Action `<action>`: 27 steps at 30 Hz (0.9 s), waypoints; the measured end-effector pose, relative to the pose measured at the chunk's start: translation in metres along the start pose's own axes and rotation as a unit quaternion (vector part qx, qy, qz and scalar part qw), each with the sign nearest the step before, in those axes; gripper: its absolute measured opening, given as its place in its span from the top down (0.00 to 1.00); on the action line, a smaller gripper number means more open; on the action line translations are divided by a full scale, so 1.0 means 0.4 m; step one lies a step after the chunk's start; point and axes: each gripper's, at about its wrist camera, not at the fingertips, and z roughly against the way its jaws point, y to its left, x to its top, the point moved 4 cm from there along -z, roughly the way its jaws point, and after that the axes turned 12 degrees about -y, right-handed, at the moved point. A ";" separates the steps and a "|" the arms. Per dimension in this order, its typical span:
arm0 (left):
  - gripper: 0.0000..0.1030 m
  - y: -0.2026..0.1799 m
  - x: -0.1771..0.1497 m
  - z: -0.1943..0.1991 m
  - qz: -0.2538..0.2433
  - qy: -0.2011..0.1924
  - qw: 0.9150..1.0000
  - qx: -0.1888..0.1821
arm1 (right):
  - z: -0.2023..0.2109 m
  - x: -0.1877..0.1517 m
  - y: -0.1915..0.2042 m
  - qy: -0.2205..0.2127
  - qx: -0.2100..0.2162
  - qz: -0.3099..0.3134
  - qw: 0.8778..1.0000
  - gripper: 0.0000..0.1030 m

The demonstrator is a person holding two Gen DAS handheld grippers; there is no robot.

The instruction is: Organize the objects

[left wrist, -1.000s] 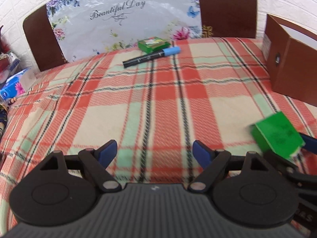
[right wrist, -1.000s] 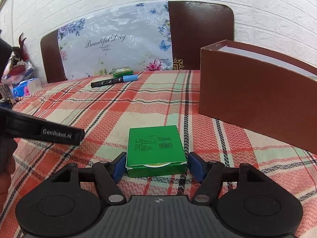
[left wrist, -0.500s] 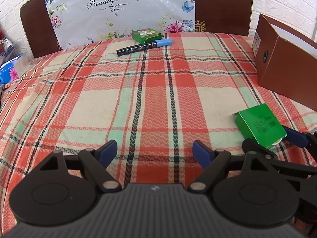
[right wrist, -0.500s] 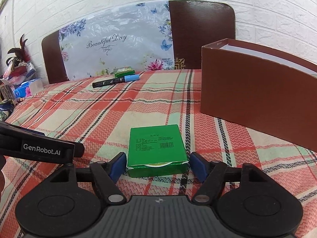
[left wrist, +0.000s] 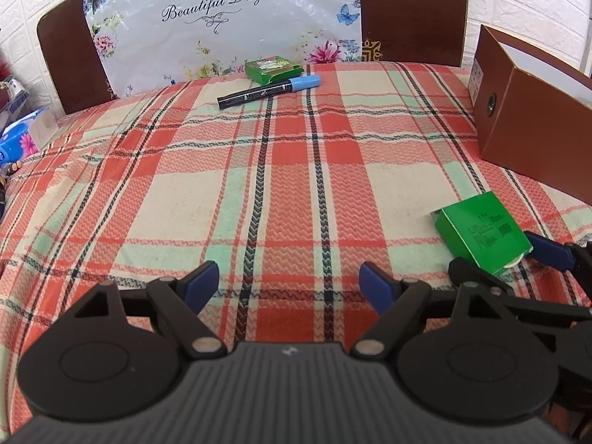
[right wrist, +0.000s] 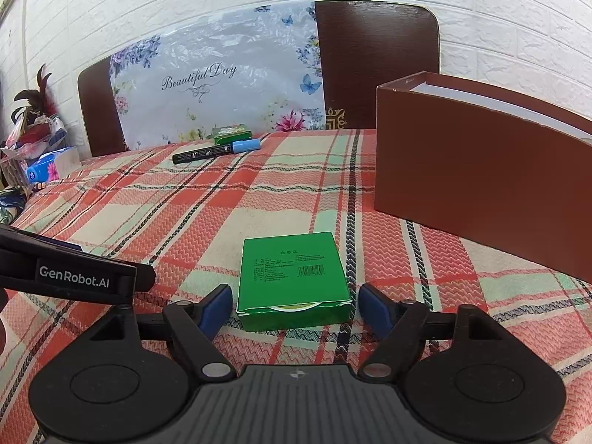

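Leftmost, the left hand-held gripper (left wrist: 286, 281) is seen spread wide over the plaid worktop (left wrist: 259, 170), with nothing between its jaws. Further along, at the far edge, a black marker with a blue cap (left wrist: 268, 90) lies touching a small green packet (left wrist: 272, 69). Nearer and to the right, a flat green carton (right wrist: 294, 277) lies on the cloth between the fingers of the right hand-held gripper (right wrist: 294, 305), whose jaws are opening with slight gaps showing at both sides. Printed text and a barcode are carried on its top, and its near flap gapes slightly. It is judged light and easily crushed, best taken across its two side edges. Rightmost stands the open brown box (right wrist: 481, 192).
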 end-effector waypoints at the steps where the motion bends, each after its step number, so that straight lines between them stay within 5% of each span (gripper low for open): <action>1: 0.18 -0.001 0.001 0.004 -0.001 -0.001 1.000 -0.001 | 0.000 0.000 -0.001 0.000 -0.001 -0.001 1.000 0.28; 14: 0.18 -0.006 0.017 0.009 0.000 0.010 1.000 -0.009 | 0.007 0.004 -0.019 -0.004 -0.009 -0.014 1.000 0.23; 25: 0.18 -0.092 0.072 -0.039 0.056 0.058 0.989 -0.127 | 0.021 -0.004 -0.012 0.005 -0.008 0.007 1.000 0.18; 27: 0.26 -0.110 0.063 -0.061 0.067 0.071 0.983 -0.153 | 0.013 -0.003 -0.003 0.011 -0.003 0.017 1.000 0.18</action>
